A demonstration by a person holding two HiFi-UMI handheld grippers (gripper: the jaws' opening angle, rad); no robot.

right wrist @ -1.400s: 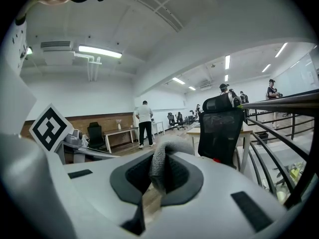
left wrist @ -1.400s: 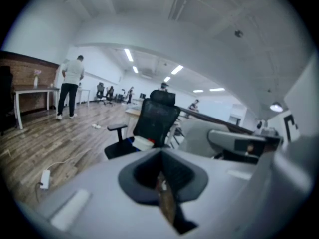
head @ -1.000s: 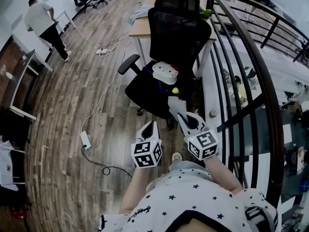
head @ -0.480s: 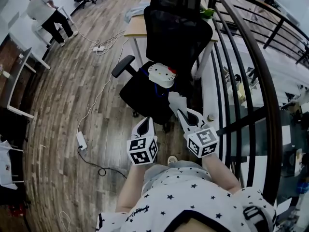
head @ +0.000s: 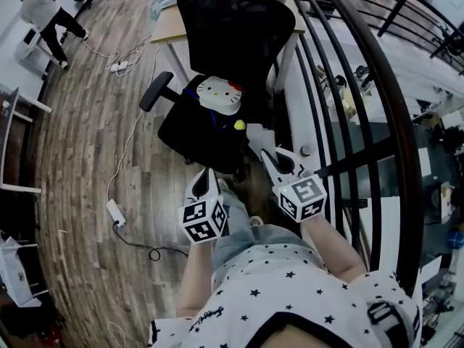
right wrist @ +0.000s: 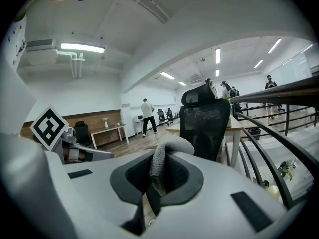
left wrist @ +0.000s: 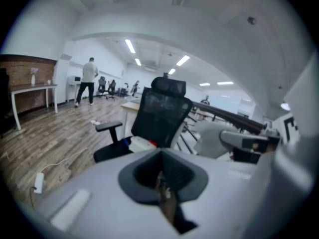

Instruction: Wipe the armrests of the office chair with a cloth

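I count two grippers in my head view, both low and near, short of the one office chair. My left gripper has its jaws pressed together with nothing between them. My right gripper is clamped on the single pale cloth, which folds over above the jaw tips and hangs just near the seat's near right edge; I cannot tell whether it touches the seat.

I can make out only one armrest, black, on the chair's left side, well apart from the cloth. One white cat-face cushion lies on the seat, with one small yellow-green ball just beside it.

Two power strips lie on the wooden floor to the left, one near and one far. One person stands far left. A dark railing runs along the right.
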